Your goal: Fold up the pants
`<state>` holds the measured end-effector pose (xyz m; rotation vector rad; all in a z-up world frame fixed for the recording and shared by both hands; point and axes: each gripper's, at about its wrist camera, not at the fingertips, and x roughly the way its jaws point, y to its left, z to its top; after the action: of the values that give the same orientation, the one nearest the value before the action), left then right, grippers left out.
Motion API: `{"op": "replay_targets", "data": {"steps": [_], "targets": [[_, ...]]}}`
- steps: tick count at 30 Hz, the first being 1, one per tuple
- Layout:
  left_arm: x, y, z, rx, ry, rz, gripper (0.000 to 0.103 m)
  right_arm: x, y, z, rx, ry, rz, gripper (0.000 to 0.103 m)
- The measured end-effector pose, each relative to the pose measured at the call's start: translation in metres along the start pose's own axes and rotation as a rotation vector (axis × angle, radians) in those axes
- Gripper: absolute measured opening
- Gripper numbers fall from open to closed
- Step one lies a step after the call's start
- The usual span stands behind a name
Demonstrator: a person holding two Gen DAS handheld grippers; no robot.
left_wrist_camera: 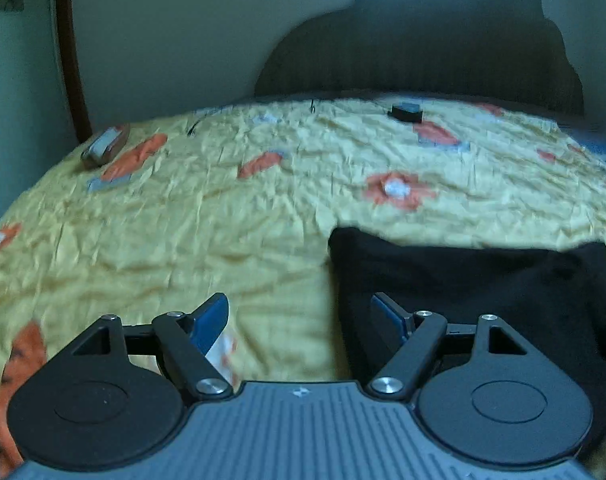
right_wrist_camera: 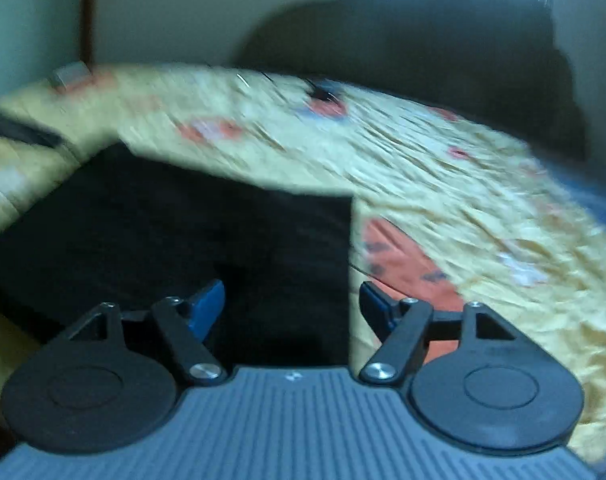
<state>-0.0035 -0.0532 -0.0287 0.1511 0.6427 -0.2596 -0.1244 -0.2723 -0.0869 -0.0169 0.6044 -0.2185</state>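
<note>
While the left wrist view shows the left gripper with jaws apart and empty over the left edge of the black pants, these lie folded flat on the yellow bed cover. In the blurred right wrist view, the right gripper straddles the pants' right edge, jaws apart, nothing clamped. A snagged layer could drag the fold open.

We see the pants on the bedspread, right of our left gripper's jaws, the headboard behind.
</note>
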Motion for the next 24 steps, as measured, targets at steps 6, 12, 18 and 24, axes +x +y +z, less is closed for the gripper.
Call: {"op": "replay_targets", "data": {"steps": [6, 12, 18, 24], "targets": [[0.002, -0.004, -0.016, -0.018, 0.054, 0.055, 0.078, -0.022, -0.006, 0.005, 0.09, -0.062, 0.043, 0.076], [-0.009, 0.006, -0.015, -0.087, 0.092, 0.056, 0.078, -0.012, -0.001, -0.002, 0.097, 0.017, 0.036, 0.077], [-0.02, 0.009, -0.014, -0.094, 0.099, 0.071, 0.078, -0.037, -0.004, 0.009, 0.123, -0.058, 0.016, 0.079], [-0.034, 0.008, -0.015, -0.091, 0.088, 0.073, 0.078, -0.05, 0.0, 0.008, 0.16, -0.064, 0.021, 0.079]]}}
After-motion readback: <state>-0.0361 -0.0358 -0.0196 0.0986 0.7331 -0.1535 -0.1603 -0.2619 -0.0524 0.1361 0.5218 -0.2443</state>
